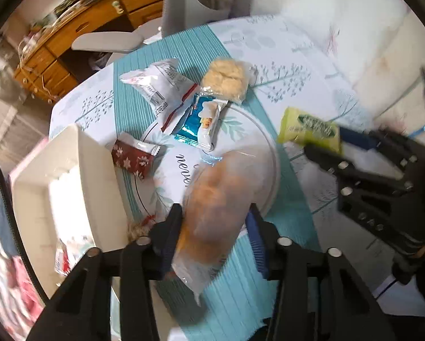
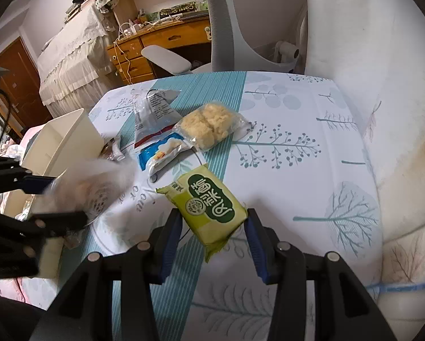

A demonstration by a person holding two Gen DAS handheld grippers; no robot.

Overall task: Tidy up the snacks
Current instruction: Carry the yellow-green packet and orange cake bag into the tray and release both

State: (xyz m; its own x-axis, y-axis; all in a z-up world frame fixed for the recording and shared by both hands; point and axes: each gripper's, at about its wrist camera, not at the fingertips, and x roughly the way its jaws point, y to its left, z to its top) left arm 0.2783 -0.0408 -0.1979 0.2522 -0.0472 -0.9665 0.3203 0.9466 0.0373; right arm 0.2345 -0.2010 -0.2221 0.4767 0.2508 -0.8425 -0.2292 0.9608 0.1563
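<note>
My left claw (image 1: 215,224) is clamped on a clear plastic bag holding an orange-brown pastry (image 1: 212,207), blurred, at the lower middle of the left wrist view, above the white round plate with a dark ring and leaf print (image 1: 257,142). My right claw (image 2: 213,221) is clamped on a yellow-green rectangular snack packet with a dark green label (image 2: 212,207), lifted off the tabletop (image 2: 311,130) in the lower middle of the right wrist view; in the left view it shows at the right edge.

On the plate lies a blue and white foil snack packet (image 1: 202,120), with a white packet with red trim and printed text (image 1: 161,91) overlapping its upper left side. Just to the upper right, a clear bag of pale yellow crumbly cake (image 1: 226,79) rests on the teal striped runner (image 1: 167,54). A dark red wrapper with white snowflakes (image 1: 134,157) sits at the plate's left rim, just beside the cream plastic box (image 1: 67,187) that fills the left of the frame. Something packaged lies inside the box, too blurred to tell what.
</note>
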